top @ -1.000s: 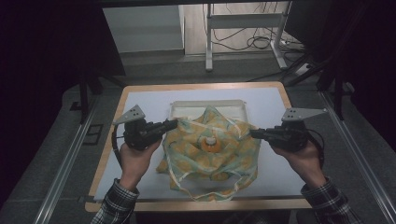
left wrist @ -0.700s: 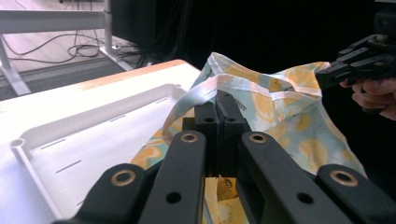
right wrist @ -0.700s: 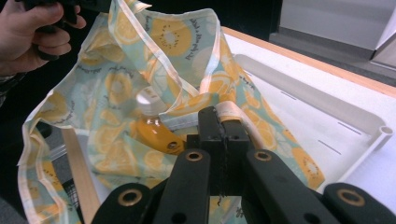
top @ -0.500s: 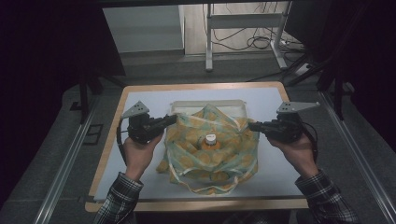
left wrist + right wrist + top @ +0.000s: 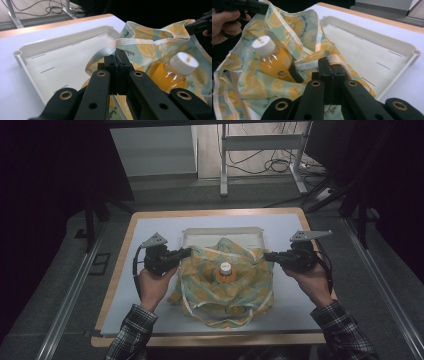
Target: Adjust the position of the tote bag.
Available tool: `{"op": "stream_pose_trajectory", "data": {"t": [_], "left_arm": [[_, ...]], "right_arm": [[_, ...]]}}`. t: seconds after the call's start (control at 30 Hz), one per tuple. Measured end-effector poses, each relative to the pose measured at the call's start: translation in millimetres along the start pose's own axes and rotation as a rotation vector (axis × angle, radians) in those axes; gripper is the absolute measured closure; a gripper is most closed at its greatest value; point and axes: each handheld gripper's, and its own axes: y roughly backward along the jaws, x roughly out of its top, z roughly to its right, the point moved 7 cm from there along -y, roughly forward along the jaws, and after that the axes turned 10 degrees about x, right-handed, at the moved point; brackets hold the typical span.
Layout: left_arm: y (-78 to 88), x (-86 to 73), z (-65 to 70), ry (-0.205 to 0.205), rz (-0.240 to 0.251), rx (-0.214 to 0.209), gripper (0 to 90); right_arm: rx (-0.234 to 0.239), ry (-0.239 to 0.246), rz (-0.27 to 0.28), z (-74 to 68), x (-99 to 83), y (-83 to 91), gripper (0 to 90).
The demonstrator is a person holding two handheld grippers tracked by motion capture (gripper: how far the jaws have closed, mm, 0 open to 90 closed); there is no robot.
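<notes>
Left gripper (image 5: pixel 116 56) jaws pressed together, pinching the rim of the lemon-print teal and yellow cloth bag (image 5: pixel 225 285); in the left gripper view the hem runs right into the closed black tips. Right gripper (image 5: pixel 329 62) jaws likewise clamped tight on the opposite rim, a cream hem strip caught between the pads; the two grips hold the bag mouth spread open, one at each side. Inside the bag stands a clear plastic bottle of orange drink with a white screw cap (image 5: pixel 226 271), upright, cap showing through the opening; bag body slumps in folds on the pale blue table mat (image 5: pixel 150 227). Just behind the bag, partly overlapped by it, sits a shallow white plastic tray (image 5: pixel 220 234); mat lies on a wood-edged table (image 5: pixel 210 213); both plaid sleeves (image 5: pixel 131 332) reach in from the near edge.
</notes>
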Motion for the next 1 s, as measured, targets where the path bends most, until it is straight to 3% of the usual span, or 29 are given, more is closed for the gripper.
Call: {"op": "stream_pose_trajectory", "data": {"t": [0.6,1.0], "left_arm": [[-25.3,-47.7,-8.5,0.029,-0.092,0.006,88.9],[-33.5,-62.7,-6.7,0.021,-0.128,-0.006,88.4]], "right_arm": [[-0.029,-0.015,-0.078,12.1,-35.4,-24.6,88.8],[-0.039,-0.031,-0.091,20.2,-52.2,-30.6,88.7]]}}
